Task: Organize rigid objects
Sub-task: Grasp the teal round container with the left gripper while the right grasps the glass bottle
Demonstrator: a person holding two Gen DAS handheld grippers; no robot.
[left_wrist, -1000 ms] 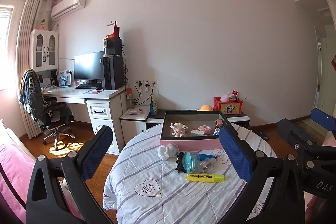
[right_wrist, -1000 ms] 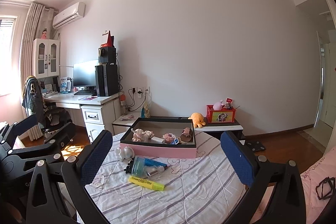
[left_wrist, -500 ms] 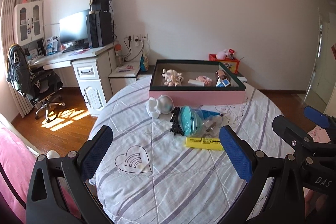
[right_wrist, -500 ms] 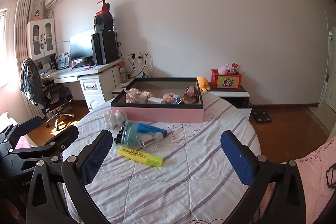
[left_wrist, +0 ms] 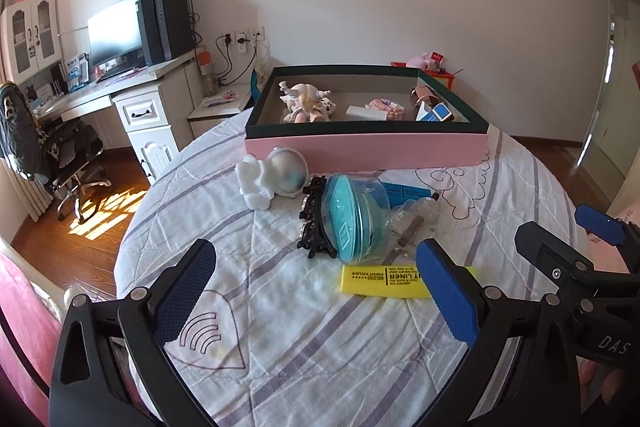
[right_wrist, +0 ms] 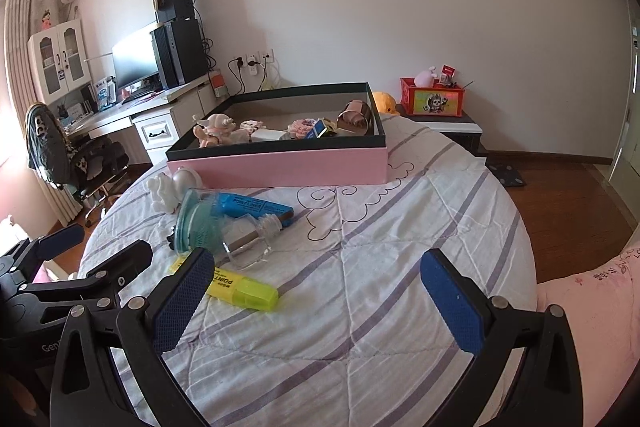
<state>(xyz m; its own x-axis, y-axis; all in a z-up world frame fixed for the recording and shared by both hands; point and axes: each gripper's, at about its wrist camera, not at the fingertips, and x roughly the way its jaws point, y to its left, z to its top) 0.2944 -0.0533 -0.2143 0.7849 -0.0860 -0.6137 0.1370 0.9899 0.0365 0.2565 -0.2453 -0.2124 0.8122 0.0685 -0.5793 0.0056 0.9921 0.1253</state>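
Striped tablecloth (right_wrist: 400,267), yellow "POINT LINER" highlighter (right_wrist: 244,289), both grippers spread

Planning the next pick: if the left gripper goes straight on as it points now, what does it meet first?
Likely the teal round container, lying between the open left gripper fingers' line, with the yellow highlighter just right of it. Depth is unclear.

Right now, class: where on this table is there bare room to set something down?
Free: the cloth right of the yellow highlighter, and the box's middle floor. Crowded: the cluster in front of the box, around the teal jar.
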